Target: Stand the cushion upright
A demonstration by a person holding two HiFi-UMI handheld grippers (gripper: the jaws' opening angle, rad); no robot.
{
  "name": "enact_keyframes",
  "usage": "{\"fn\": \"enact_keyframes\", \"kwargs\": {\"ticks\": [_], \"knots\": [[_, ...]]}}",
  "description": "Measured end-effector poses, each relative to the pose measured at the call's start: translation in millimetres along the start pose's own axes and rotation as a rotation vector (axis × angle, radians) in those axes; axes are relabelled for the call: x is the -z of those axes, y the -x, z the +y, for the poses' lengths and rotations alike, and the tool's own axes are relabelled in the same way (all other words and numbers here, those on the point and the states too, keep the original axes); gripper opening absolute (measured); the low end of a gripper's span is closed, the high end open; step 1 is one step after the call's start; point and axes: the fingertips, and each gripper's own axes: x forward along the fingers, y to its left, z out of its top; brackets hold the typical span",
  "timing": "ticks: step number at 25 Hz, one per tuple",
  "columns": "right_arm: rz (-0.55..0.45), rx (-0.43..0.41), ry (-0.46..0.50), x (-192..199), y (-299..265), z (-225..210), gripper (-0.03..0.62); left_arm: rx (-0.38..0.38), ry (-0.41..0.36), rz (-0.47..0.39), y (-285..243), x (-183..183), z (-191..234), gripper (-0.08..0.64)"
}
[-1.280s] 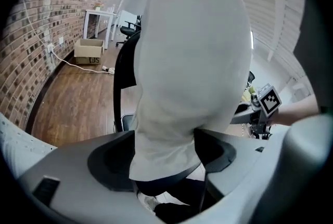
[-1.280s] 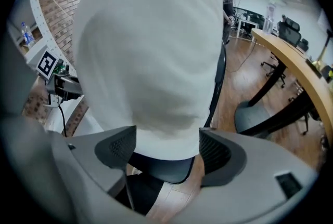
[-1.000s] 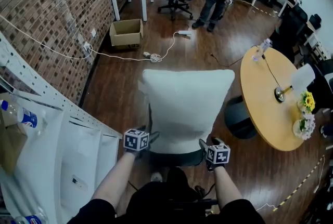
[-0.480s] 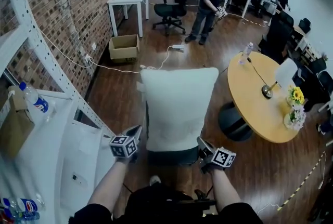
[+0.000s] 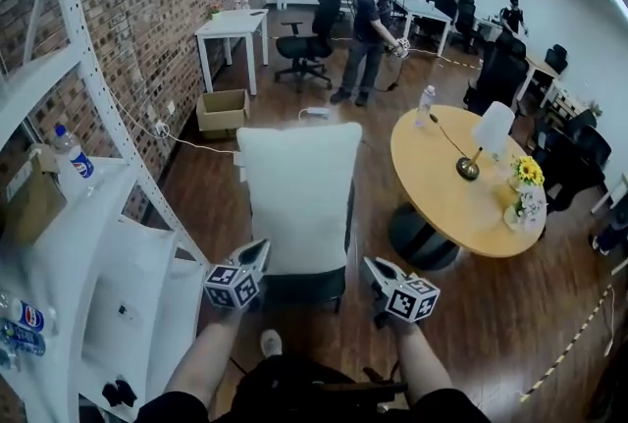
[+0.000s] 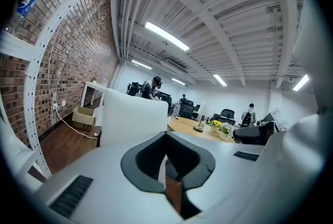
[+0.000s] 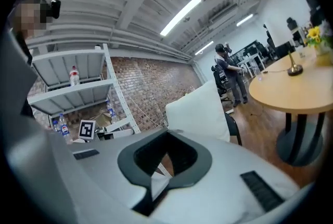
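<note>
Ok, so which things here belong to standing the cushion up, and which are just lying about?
For the job:
white cushion, upright on the black chair
left tool
right tool

Lying about:
round table with lamp and flowers
cardboard box
bottle on the shelf

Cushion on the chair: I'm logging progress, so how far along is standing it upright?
Done, by the look of it: the cushion stands upright on the chair. In hand: nothing. The left gripper and right gripper are clear of it near the seat's front, jaws together with nothing between them. Left: probably only a check that it stays up; no other step looks outstanding.
</note>
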Motion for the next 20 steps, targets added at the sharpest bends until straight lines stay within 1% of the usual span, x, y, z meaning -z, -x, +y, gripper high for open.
{"fn": "enact_keyframes", "kwargs": {"ticks": [2,5,8,12,15,17,20], "knots": [[0.004,-0.001,0.049,2.2,26.0,7.5,0.0,0.001,0.002,-0.025,19.7,1.5,-31.1,0.003],[0.015,-0.01,0.083,13.3,56.1,20.9,0.0,-0.011,-0.015,-0.044,56.4,0.4,-63.0,0.003],[-0.012,-0.007,0.102,13.5,82.3,35.8,0.0,-0.028,-0.043,-0.076,87.4,-10.3,-77.9,0.003],[-0.089,0.029,0.08,3.2,93.3,58.2,0.0,-0.054,-0.046,-0.143,109.0,-27.2,-85.7,0.003],[-0.124,0.038,0.107,3.9,108.0,82.8,0.0,-0.01,-0.044,-0.196,130.3,-35.1,-107.8,0.003],[-0.147,0.055,0.126,6.9,124.3,92.5,0.0,0.023,-0.064,-0.231,152.0,-38.6,-120.0,0.003],[-0.171,0.101,0.17,18.5,146.4,106.0,0.0,0.037,-0.095,-0.265,190.1,-39.8,-119.1,0.003]]}}
